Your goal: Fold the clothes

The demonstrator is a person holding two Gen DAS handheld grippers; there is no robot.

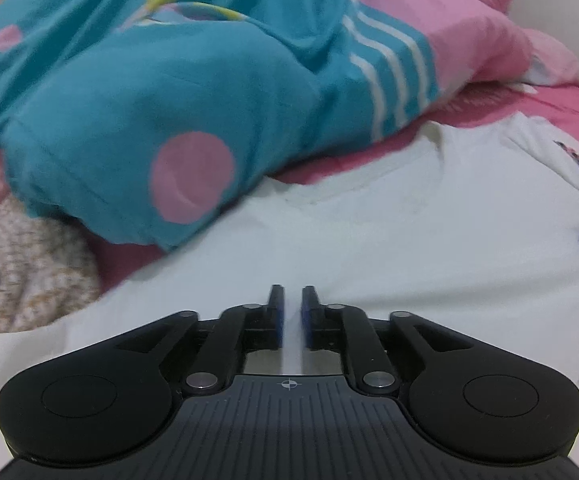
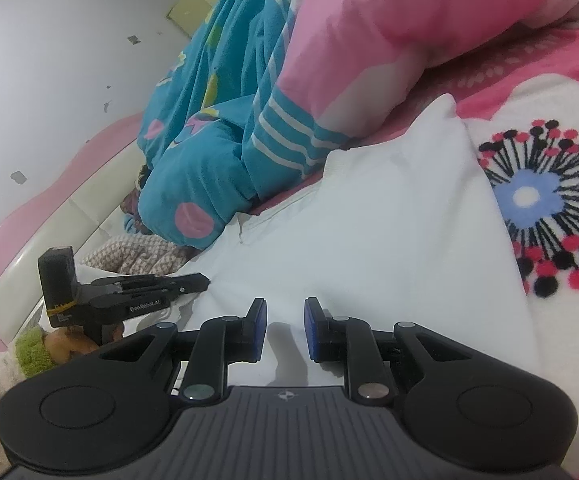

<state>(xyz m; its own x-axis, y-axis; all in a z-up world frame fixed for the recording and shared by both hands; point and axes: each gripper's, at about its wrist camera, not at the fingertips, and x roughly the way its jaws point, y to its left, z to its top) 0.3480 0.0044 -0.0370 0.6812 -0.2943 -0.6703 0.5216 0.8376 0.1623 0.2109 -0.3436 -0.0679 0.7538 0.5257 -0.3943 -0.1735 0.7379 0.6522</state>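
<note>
White cotton T-shirt lies spread flat on the bed, over a pink patterned bedsheet. Left gripper low over the shirt, blue-padded fingers a narrow gap apart, nothing between them. Right gripper also over the shirt, fingers wider apart, empty. Crumpled teal quilt with pink dots and white stripes heaped beyond the shirt's collar. Beige knitted cloth lies beside the shirt's left edge.

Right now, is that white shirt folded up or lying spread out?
Spread out: the white shirt lies flat across the bed, neckline and one sleeve showing, not yet folded.
</note>
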